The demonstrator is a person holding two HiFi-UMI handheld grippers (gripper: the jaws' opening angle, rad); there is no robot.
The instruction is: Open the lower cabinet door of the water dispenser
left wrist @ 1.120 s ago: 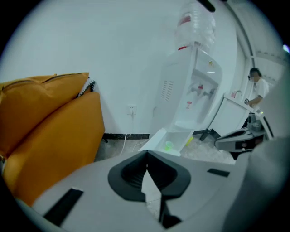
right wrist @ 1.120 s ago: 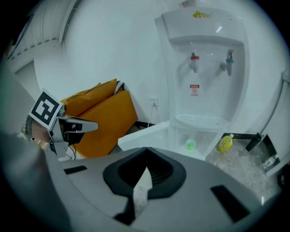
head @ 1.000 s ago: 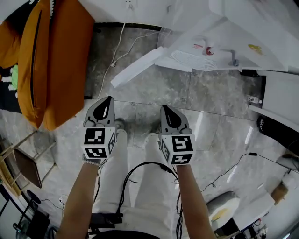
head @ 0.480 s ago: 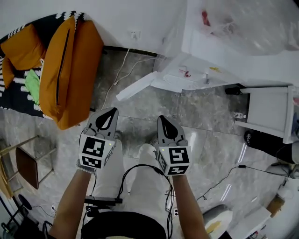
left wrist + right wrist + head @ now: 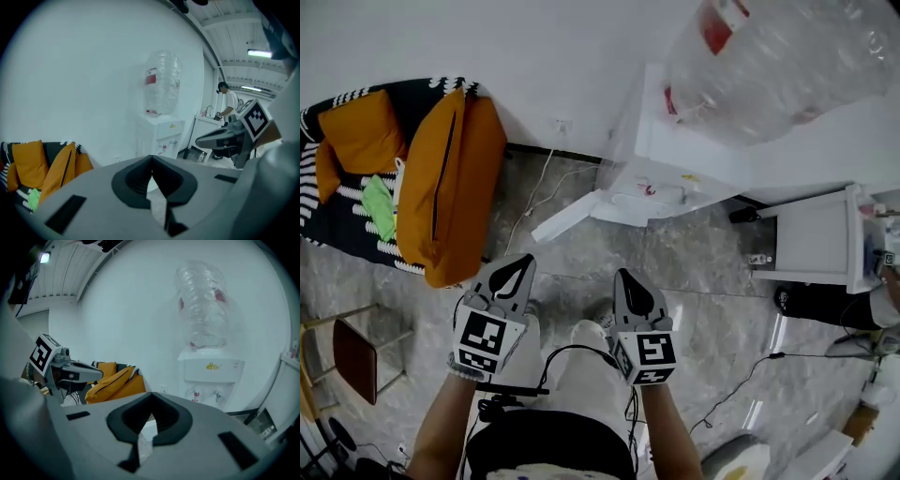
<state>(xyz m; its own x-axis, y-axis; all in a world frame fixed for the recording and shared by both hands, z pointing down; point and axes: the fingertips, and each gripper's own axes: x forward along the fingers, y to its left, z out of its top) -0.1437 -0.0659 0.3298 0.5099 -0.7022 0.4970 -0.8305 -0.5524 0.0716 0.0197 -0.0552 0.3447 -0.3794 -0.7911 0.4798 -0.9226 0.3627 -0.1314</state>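
Observation:
The white water dispenser (image 5: pixel 670 164) stands against the wall with a clear bottle (image 5: pixel 778 61) on top. Its lower cabinet door (image 5: pixel 570 216) is swung out to the left over the floor. My left gripper (image 5: pixel 523 262) and right gripper (image 5: pixel 622 277) hang side by side in front of my legs, well short of the dispenser. Both are shut and hold nothing. In the left gripper view the shut jaws (image 5: pixel 151 161) point toward the dispenser (image 5: pixel 159 133). The right gripper view shows the same over its jaws (image 5: pixel 151 401), with the taps (image 5: pixel 206 394) visible and the door hidden behind the gripper body.
Orange cushions (image 5: pixel 445 187) lie on a black-and-white patterned seat at the left. A white side table (image 5: pixel 816 234) stands right of the dispenser. A small chair (image 5: pixel 356 352) is at lower left, cables (image 5: pixel 750 375) cross the marble floor, and a person (image 5: pixel 228 101) stands far off.
Both grippers have risen together, still shut. The head view has lifted, so the dispenser's top and bottle now show. The cabinet door stays swung out.

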